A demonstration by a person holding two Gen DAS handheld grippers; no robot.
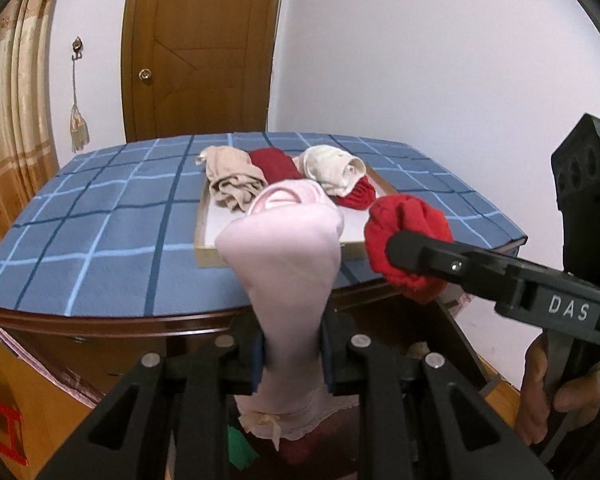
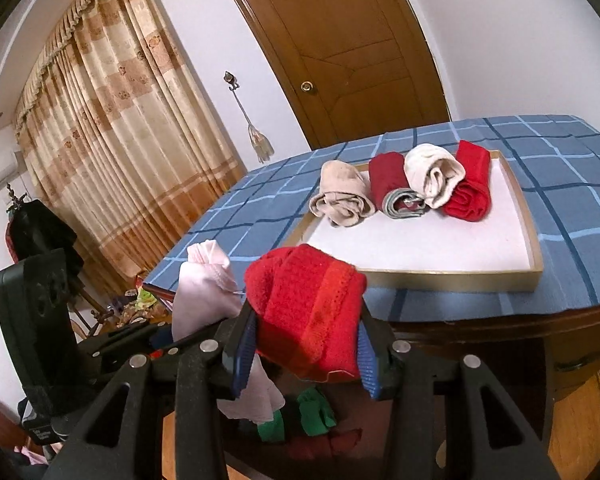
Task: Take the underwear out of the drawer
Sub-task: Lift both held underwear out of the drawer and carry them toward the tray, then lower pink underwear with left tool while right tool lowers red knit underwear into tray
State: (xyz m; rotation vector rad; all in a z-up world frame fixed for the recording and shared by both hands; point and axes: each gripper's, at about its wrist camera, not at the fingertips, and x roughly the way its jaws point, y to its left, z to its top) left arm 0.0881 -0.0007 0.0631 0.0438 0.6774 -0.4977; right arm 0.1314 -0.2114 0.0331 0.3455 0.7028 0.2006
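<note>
Below the table's near edge, the left gripper (image 1: 292,364) clamped pink underwear (image 1: 288,256) and the right gripper (image 2: 306,354) red underwear (image 2: 306,312), apparently bound for the tray (image 2: 452,276).

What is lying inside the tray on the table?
The tray holds four rolls at its far end: beige, red with grey end, cream, red. Anything beneath them is hidden.

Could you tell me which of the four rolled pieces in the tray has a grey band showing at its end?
The dark red roll, second from the left in the tray, between the beige roll and the cream roll; the others show no grey.
</note>
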